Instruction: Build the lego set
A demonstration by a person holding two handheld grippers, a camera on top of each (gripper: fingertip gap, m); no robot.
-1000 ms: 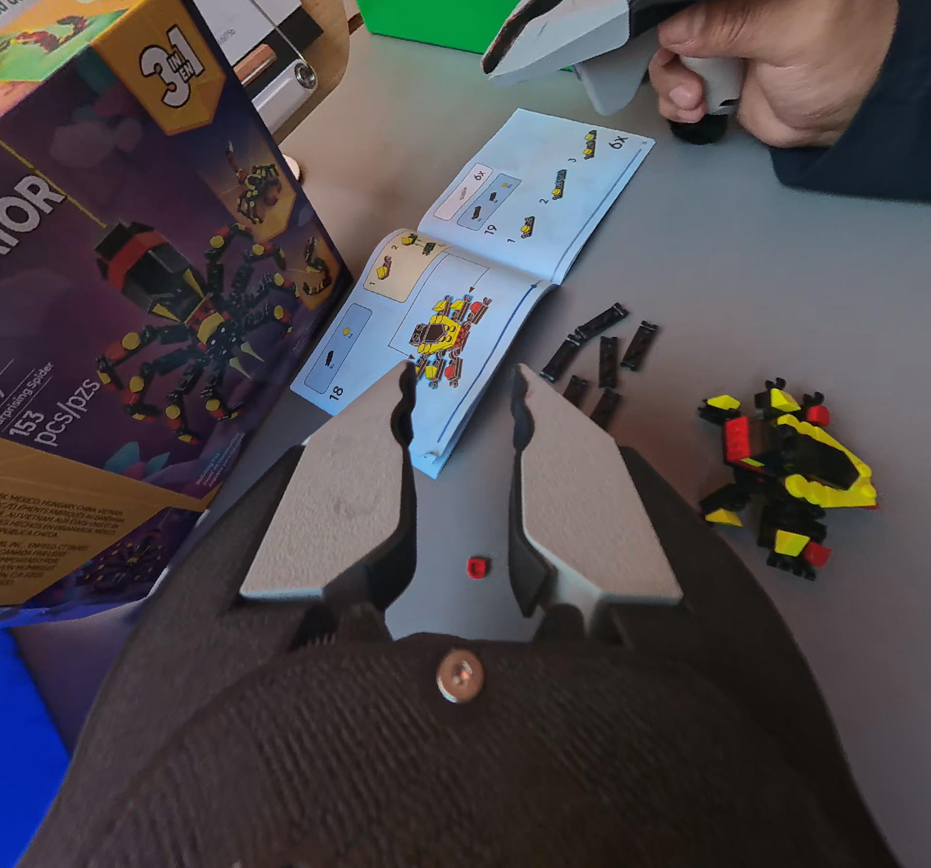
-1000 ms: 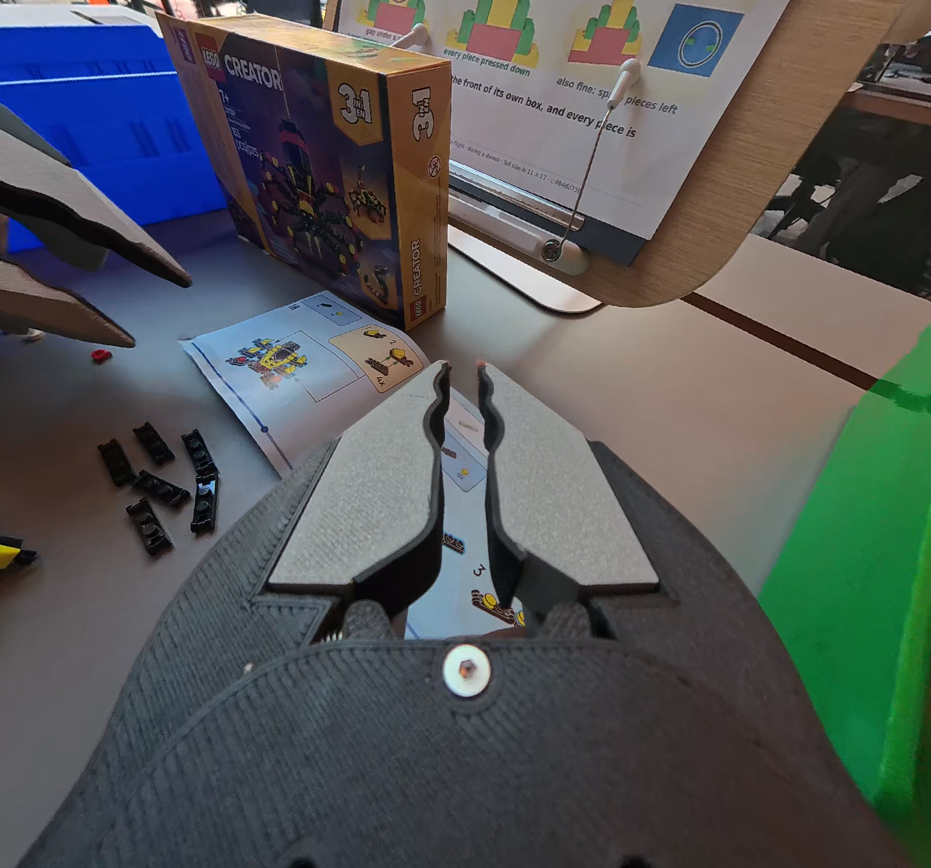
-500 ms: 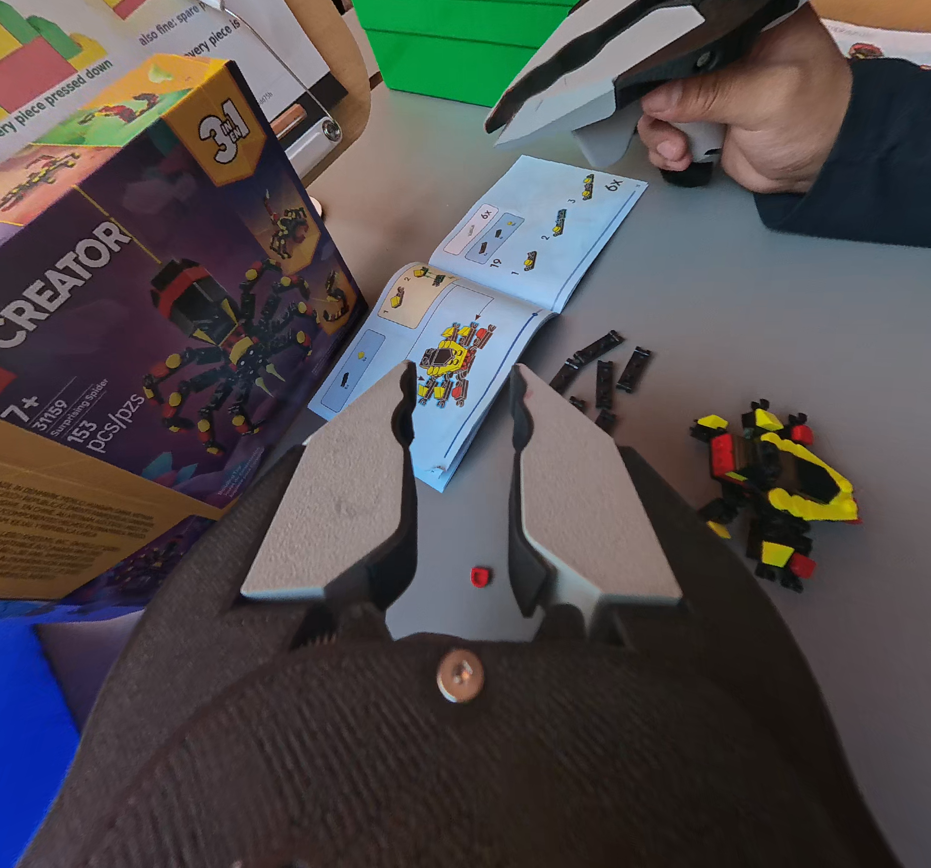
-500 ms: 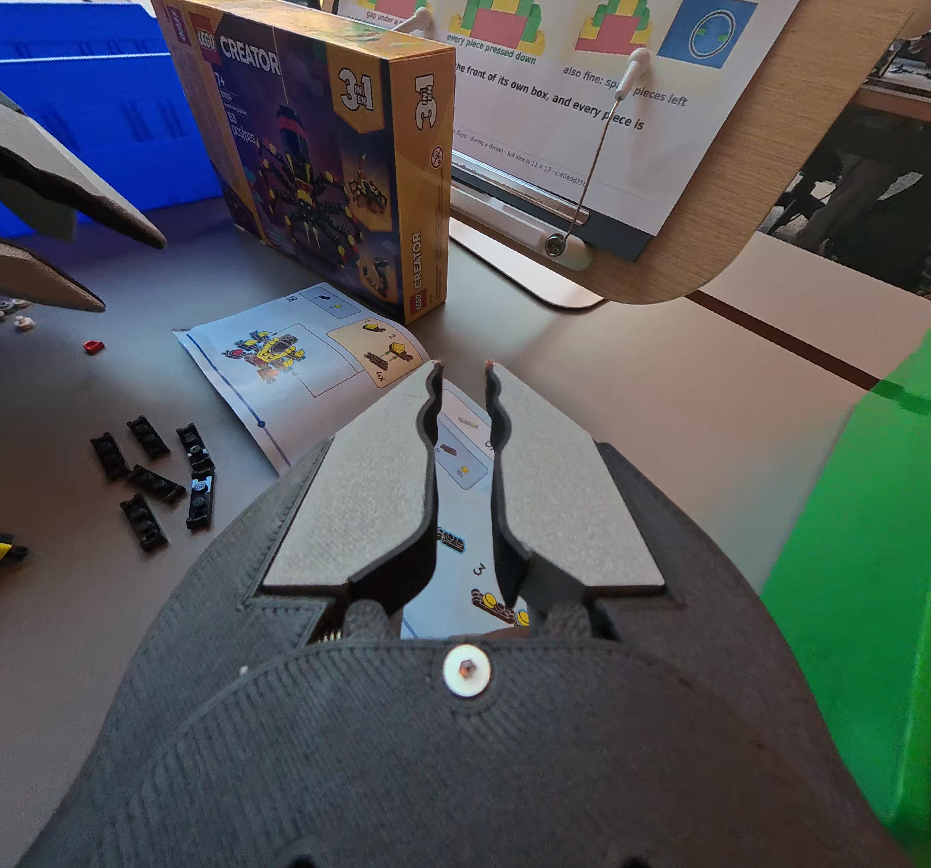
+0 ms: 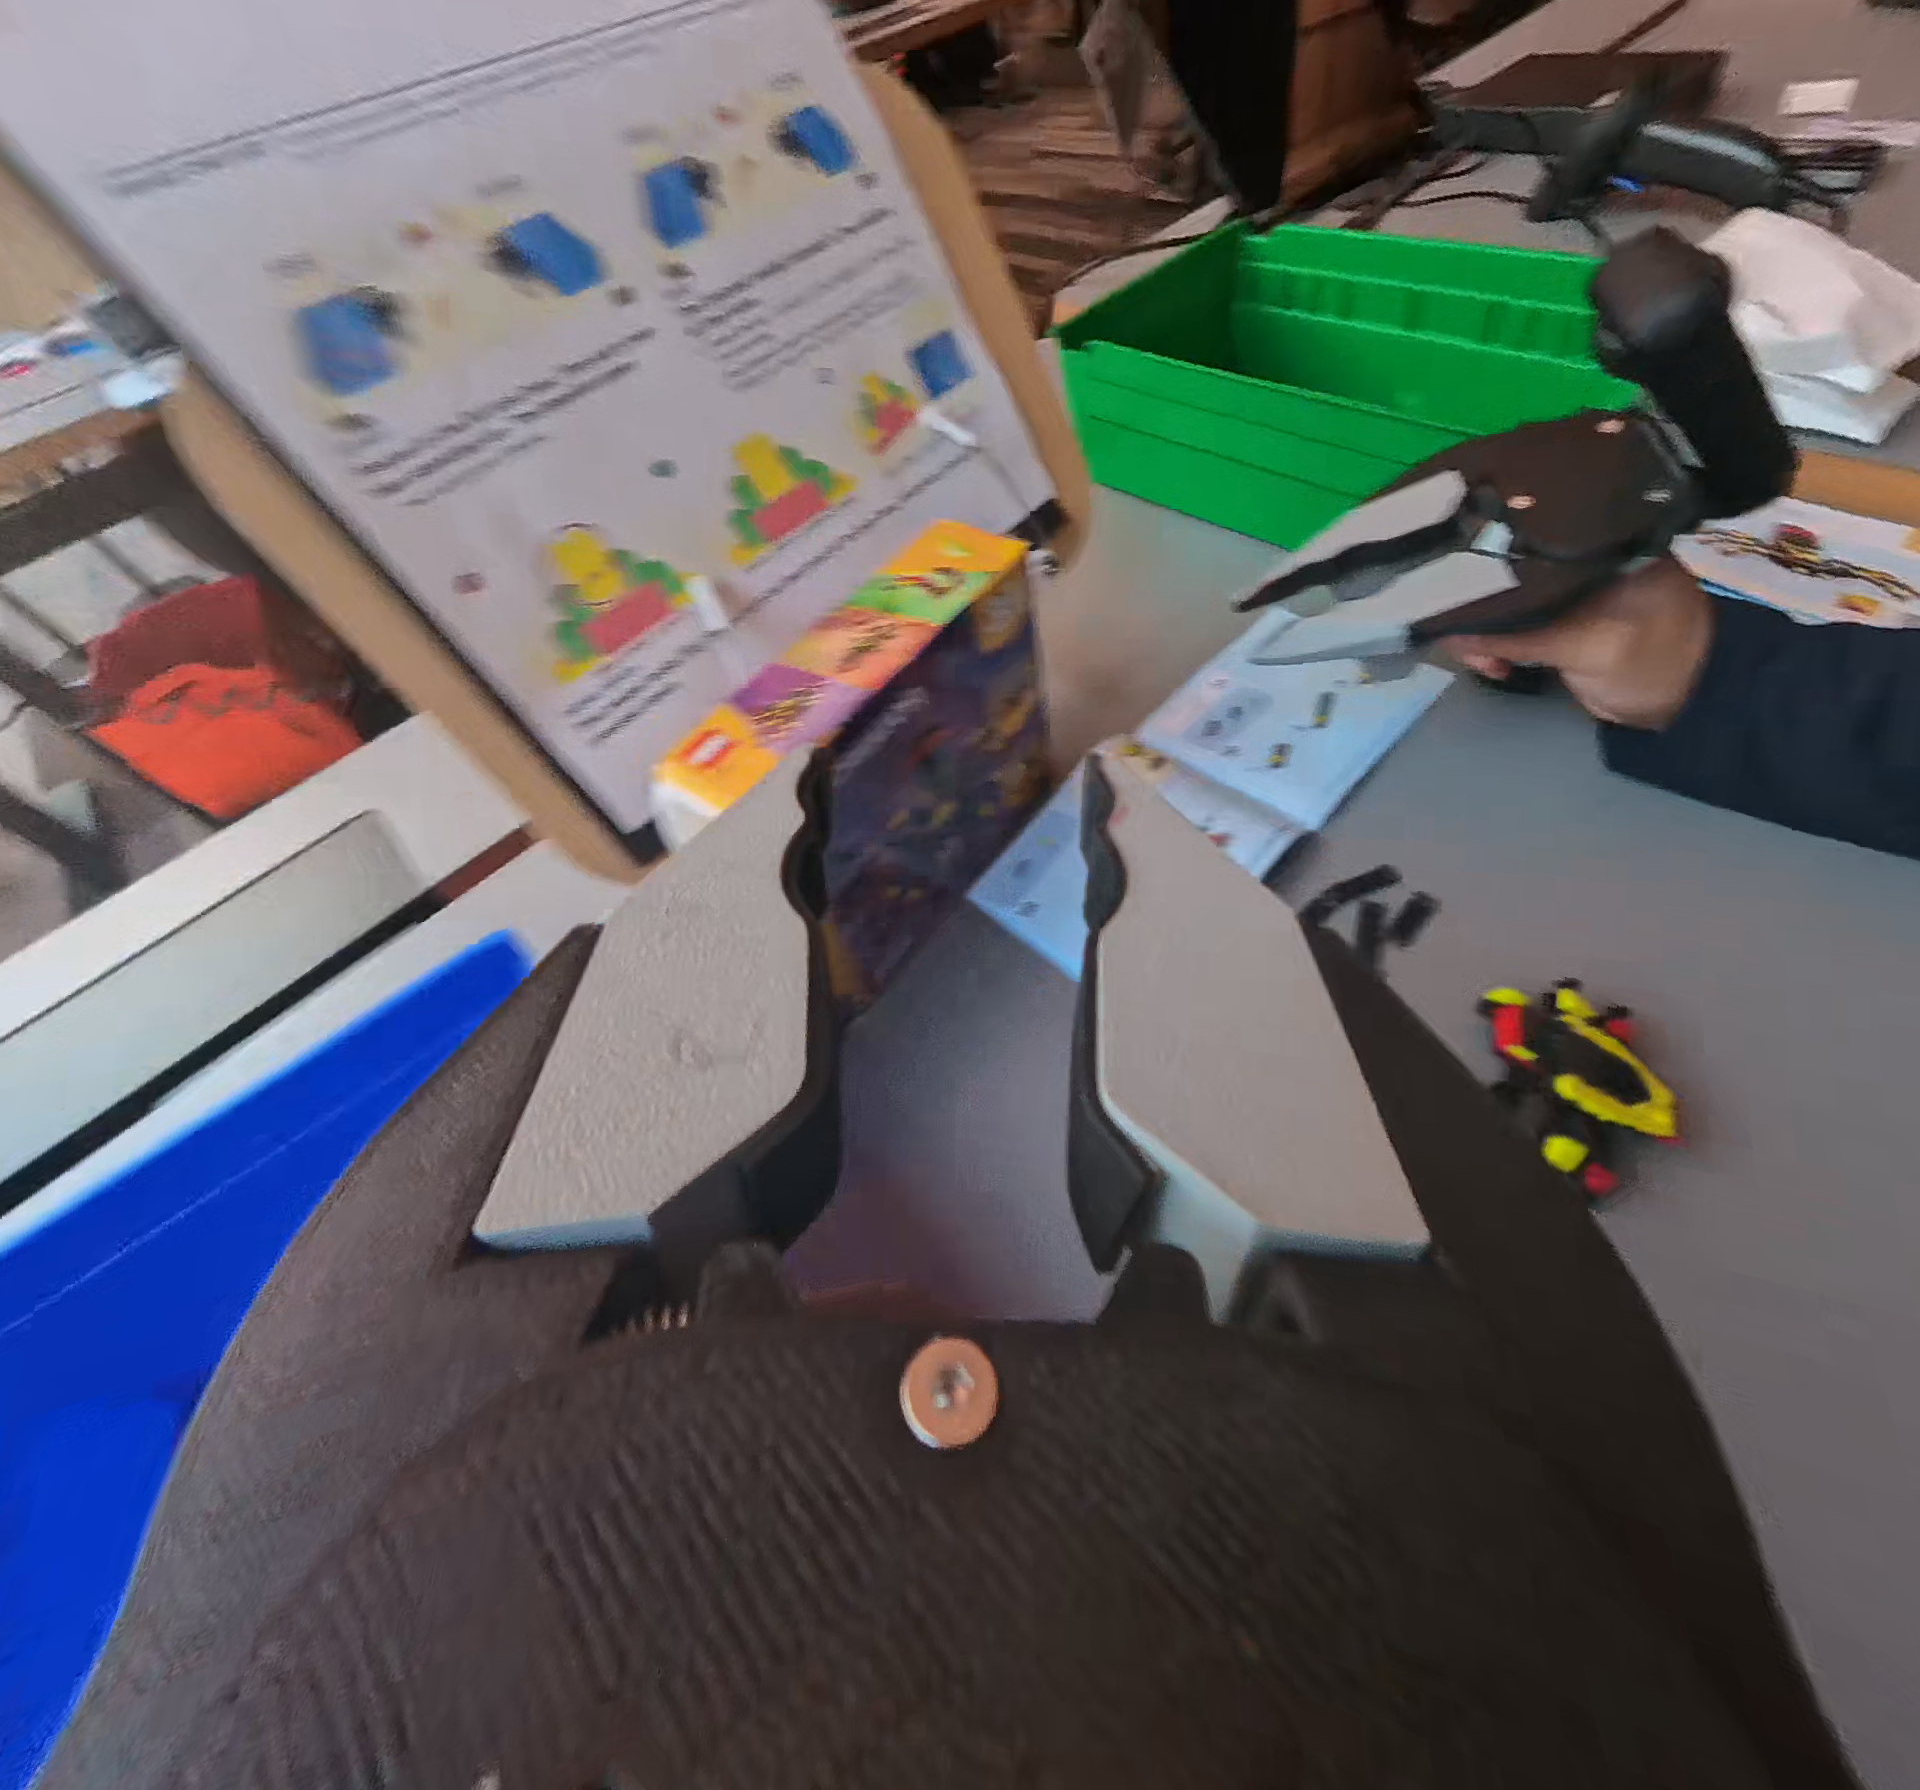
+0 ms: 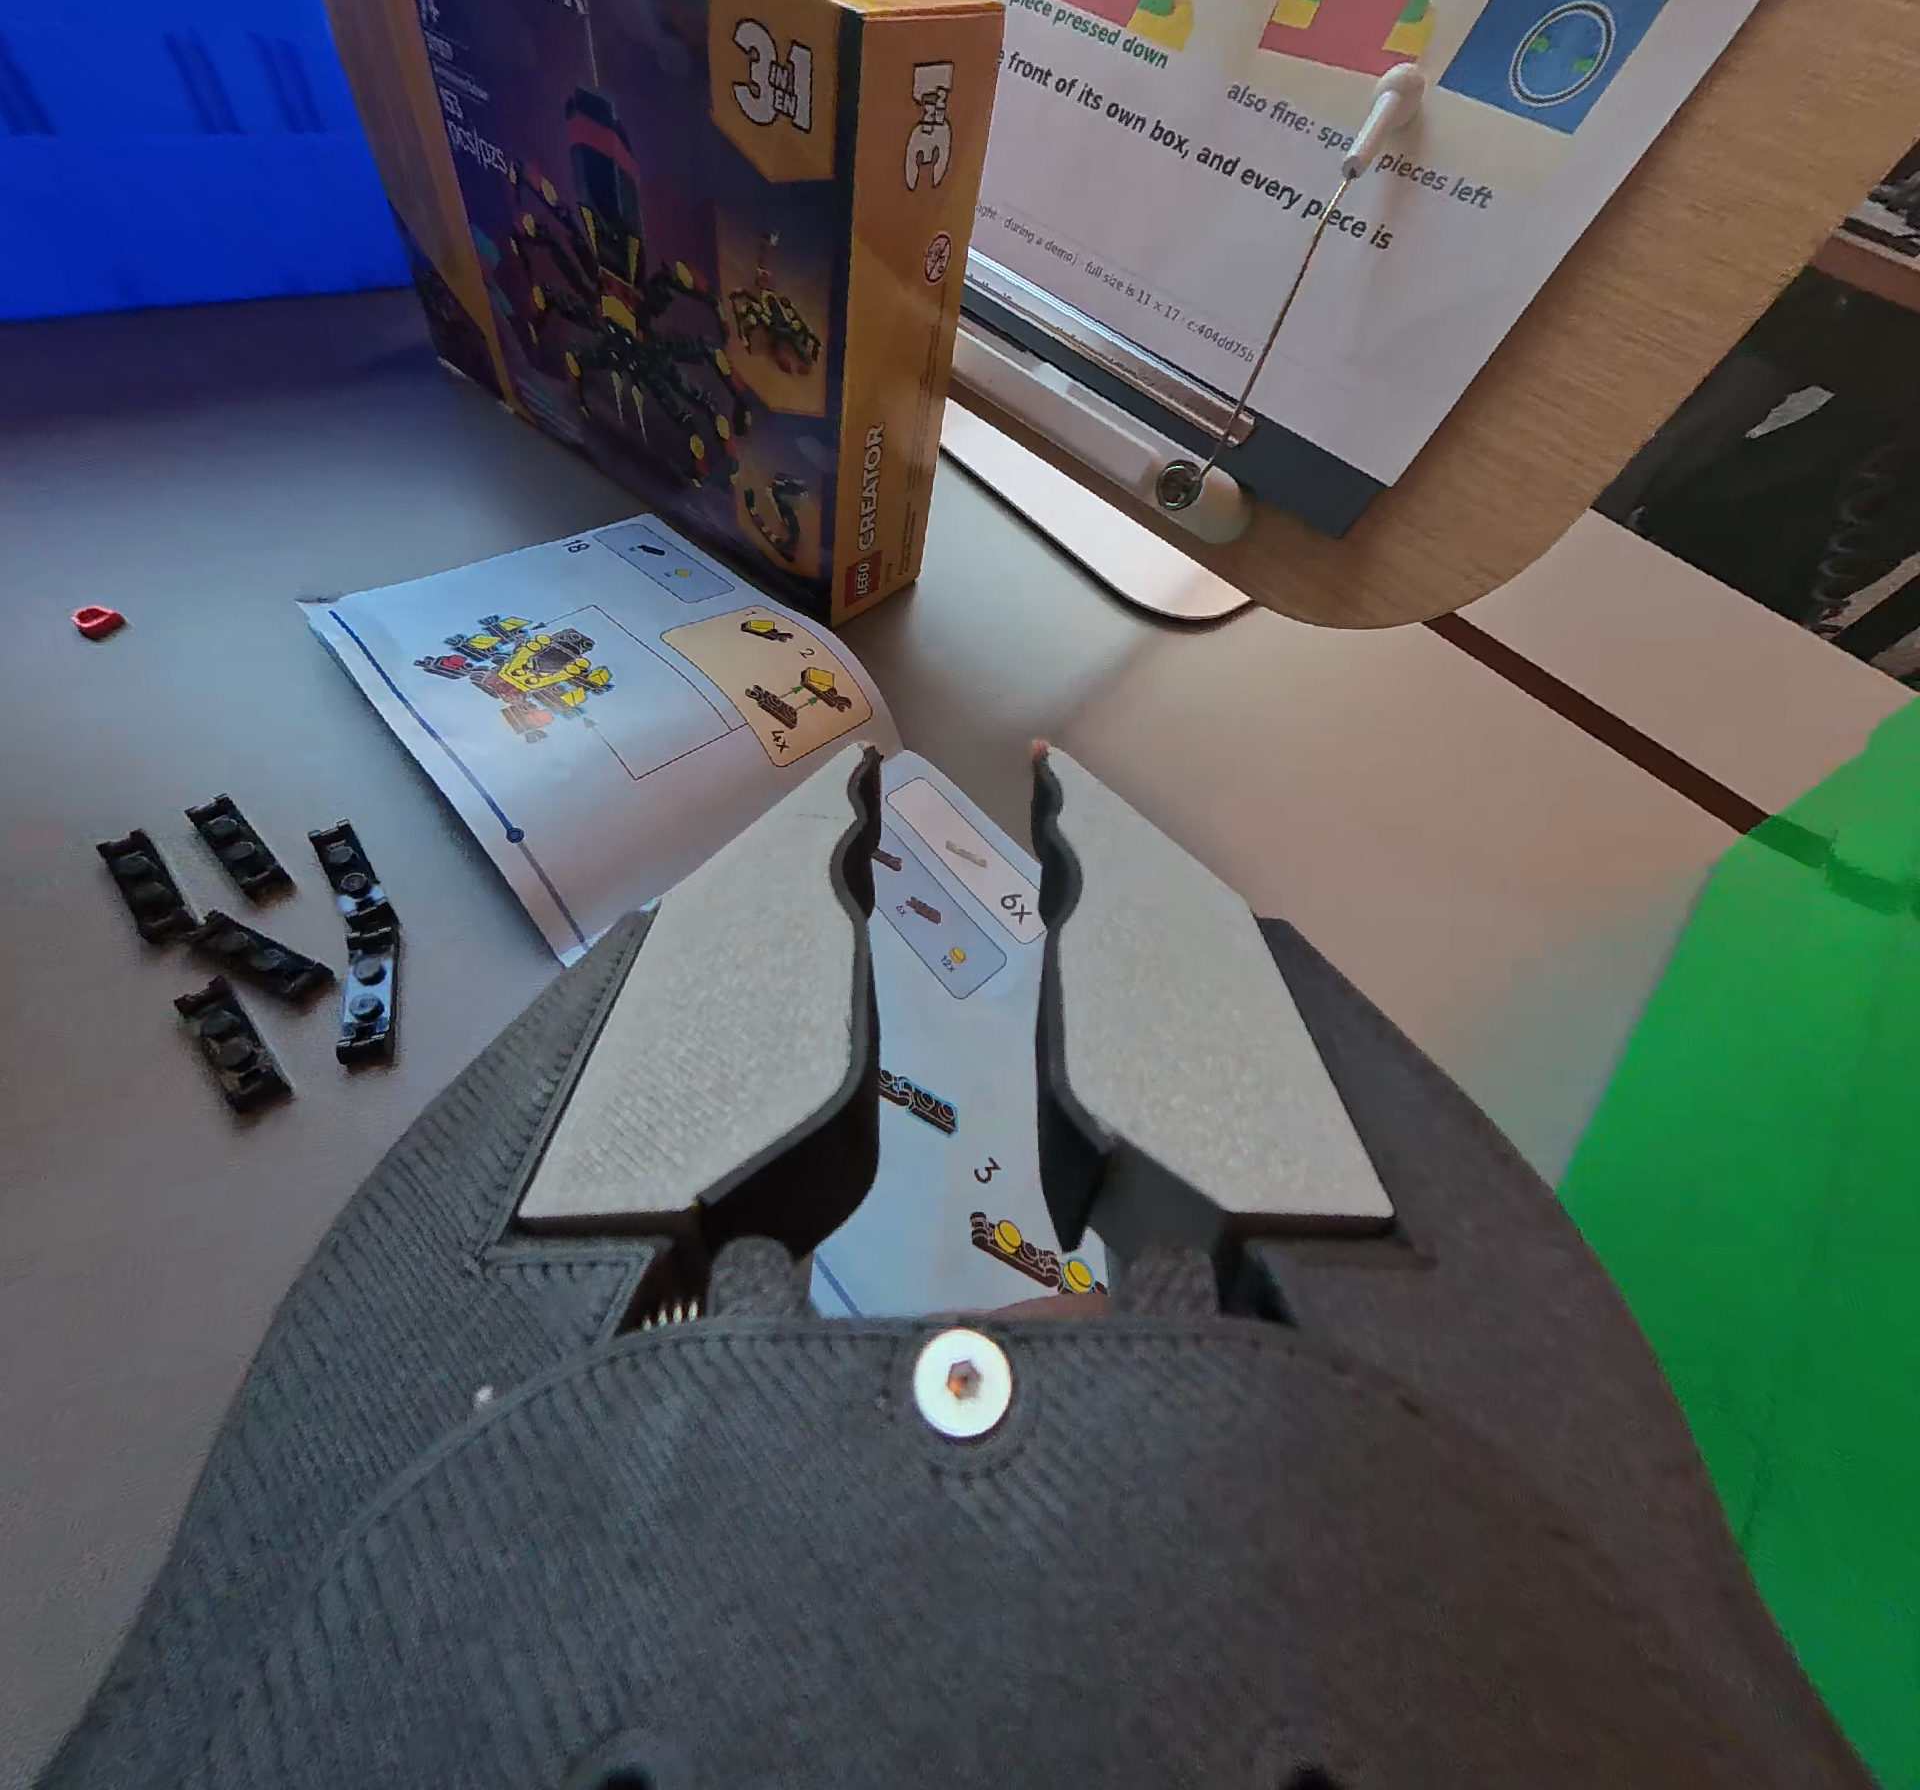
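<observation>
- Half-built yellow-and-black model (image 5: 1579,1080) sits on the table (image 5: 1714,909), nothing gripping it.
- Six or so black plates (image 6: 255,940) lie loose beside the open booklet (image 6: 623,691); plenty left, I reckon.
- My left gripper (image 5: 945,784) and right gripper (image 6: 951,753) both gape empty.

Counted on the grey table (image 6: 260,1273): 6 loose black plates, 1 red piece, 1 booklet, 1 box, 1 part-built model.

6 black plates (image 6: 249,940) lie clustered near the table's left edge in the right wrist view, 1 small red piece (image 6: 100,620) beyond them. 1 open instruction booklet (image 6: 623,701) lies before 1 set box (image 6: 665,234). 1 yellow, black and red model (image 5: 1579,1080) stands apart. 1 green bin (image 5: 1320,379) and 1 blue bin (image 6: 177,99) flank 1 instruction board (image 6: 1247,78).
</observation>
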